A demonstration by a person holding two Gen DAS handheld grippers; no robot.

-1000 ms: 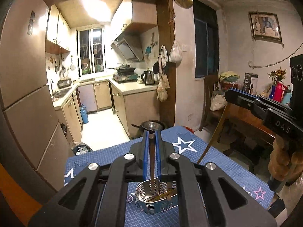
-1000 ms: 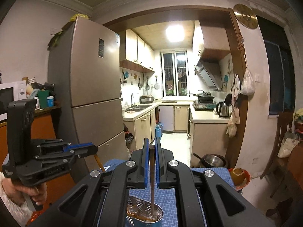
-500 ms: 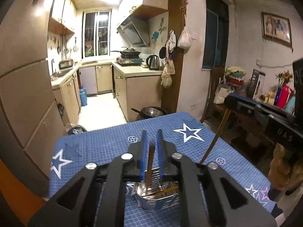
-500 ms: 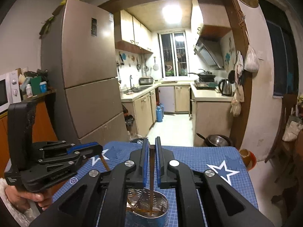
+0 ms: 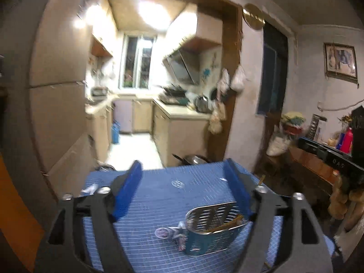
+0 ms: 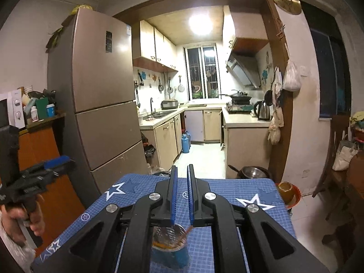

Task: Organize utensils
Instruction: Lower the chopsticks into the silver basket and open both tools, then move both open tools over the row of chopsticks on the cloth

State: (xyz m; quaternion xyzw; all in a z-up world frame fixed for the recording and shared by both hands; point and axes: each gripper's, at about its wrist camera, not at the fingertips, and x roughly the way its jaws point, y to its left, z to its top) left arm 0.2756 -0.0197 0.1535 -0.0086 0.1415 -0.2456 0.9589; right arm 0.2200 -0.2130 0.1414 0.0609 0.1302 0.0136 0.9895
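Blue star-printed mat across the whole surface [image 5: 159, 204]. Perforated steel utensil holder [image 5: 213, 229] with a blue band standing at 5 o'clock in the left wrist view, clear of every edge, with wooden chopsticks [image 5: 227, 221] lying slanted inside. Left gripper [image 5: 183, 166] released and still widening, nothing pinched. Its right finger crossing in front of the holder's right rim; whether touching it, hard to tell. Bare mat from 9 to 12 o'clock of the holder, up to the far edge. Past that edge, open kitchen floor. Right gripper [image 5: 318, 150] at 3 o'clock, beyond the surface's right edge.

In the right wrist view, right gripper [image 6: 182, 168] clenched to a narrow slit, nothing seen between the fingers. Holder blurred at 6 o'clock directly beneath them. Left gripper off the left edge at 9 o'clock.
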